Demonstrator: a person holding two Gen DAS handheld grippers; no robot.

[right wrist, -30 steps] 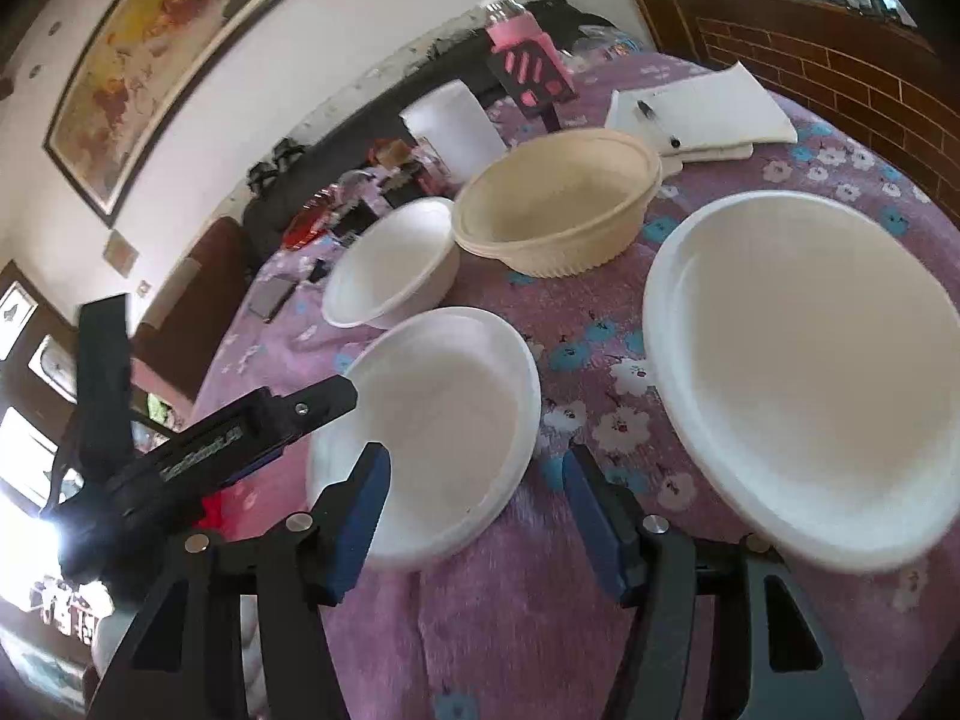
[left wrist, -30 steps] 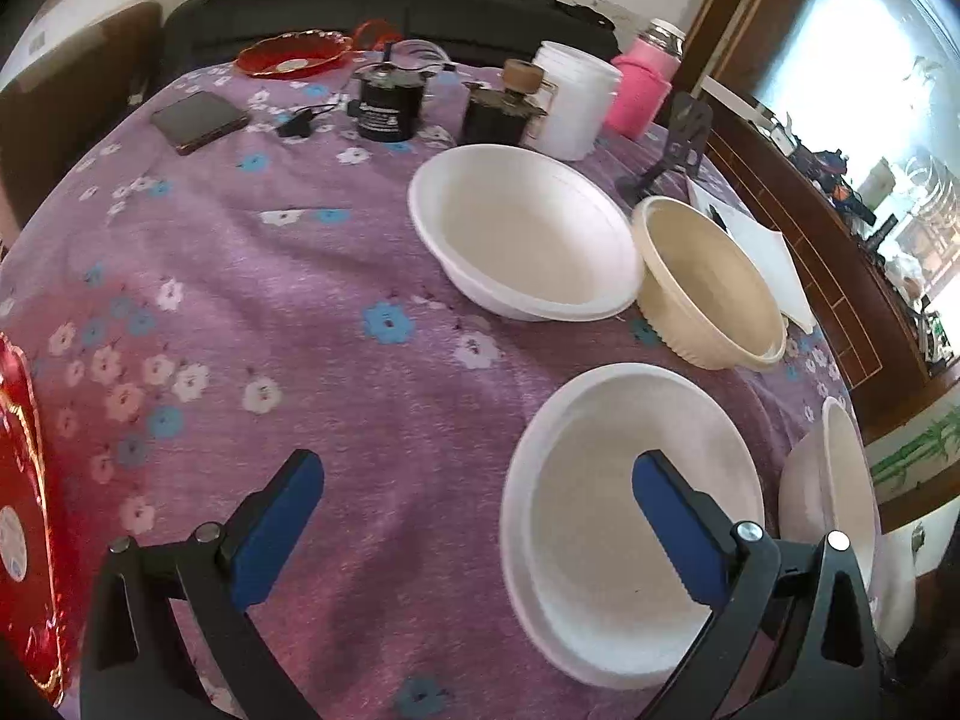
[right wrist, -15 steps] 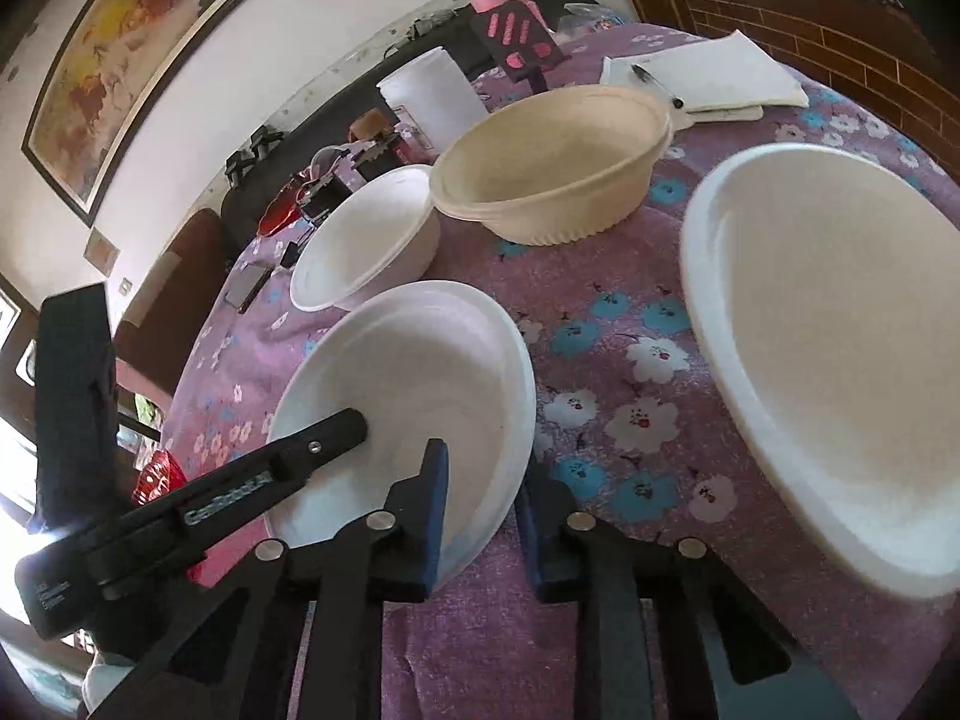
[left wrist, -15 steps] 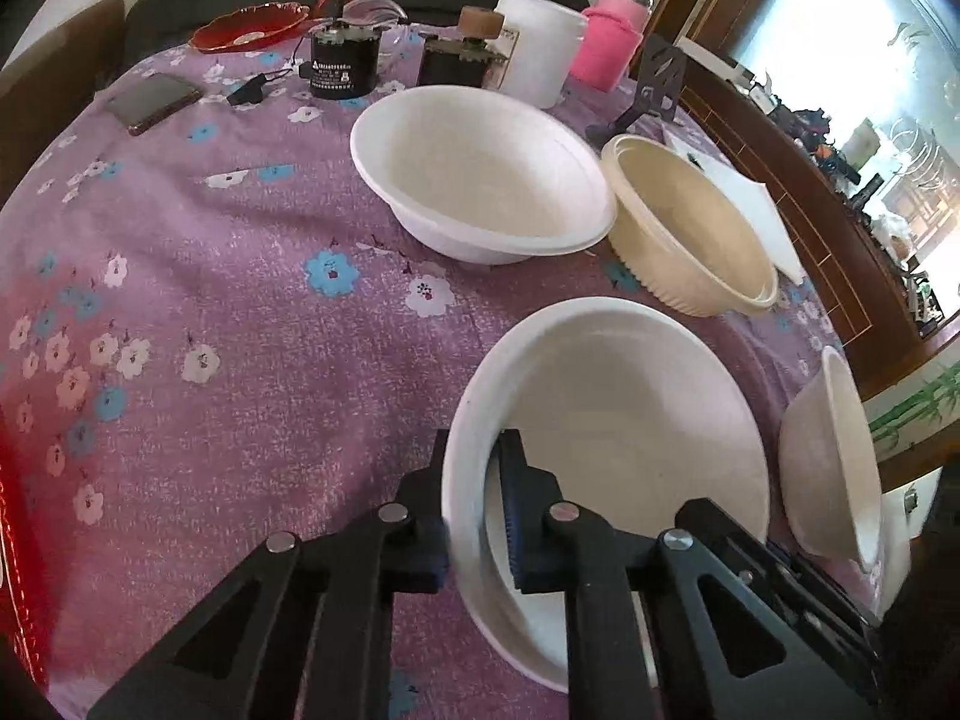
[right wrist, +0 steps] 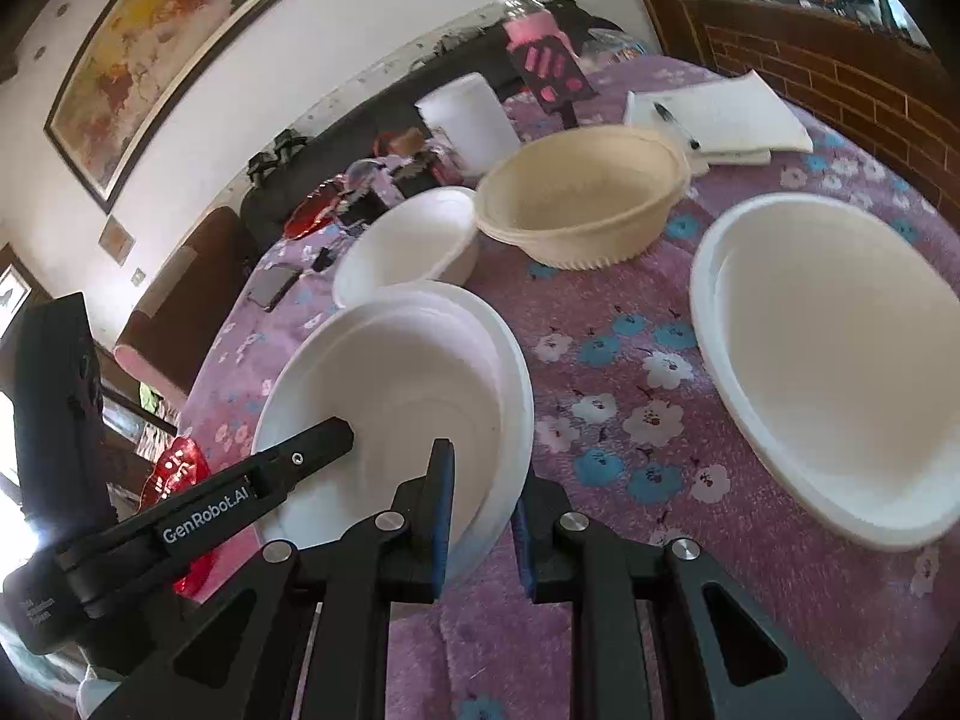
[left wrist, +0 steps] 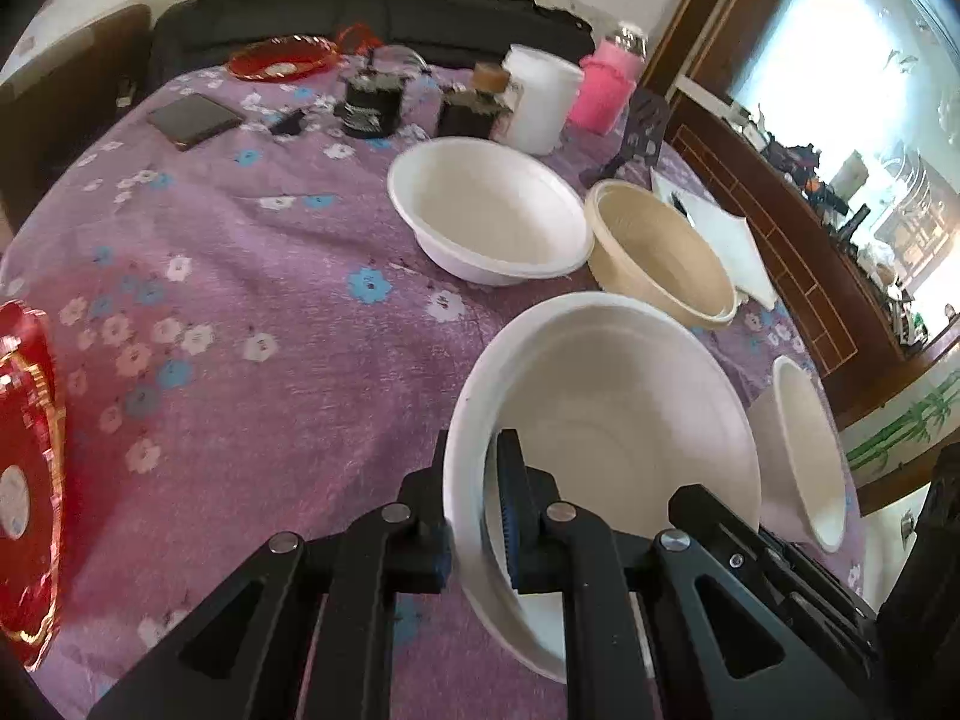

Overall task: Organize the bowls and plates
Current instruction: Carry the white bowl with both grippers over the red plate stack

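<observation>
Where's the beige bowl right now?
In the left wrist view the beige bowl sits right of centre on the table, touching the far white bowl, with the notepad just beyond.

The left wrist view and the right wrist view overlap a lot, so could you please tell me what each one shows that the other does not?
Only the left wrist view shows the large red tray at the table's near left edge.

Only the right wrist view shows the framed painting on the wall.

Both show the white bowl, gripped on opposite rims by the left gripper and right gripper, plus the beige bowl.
</observation>
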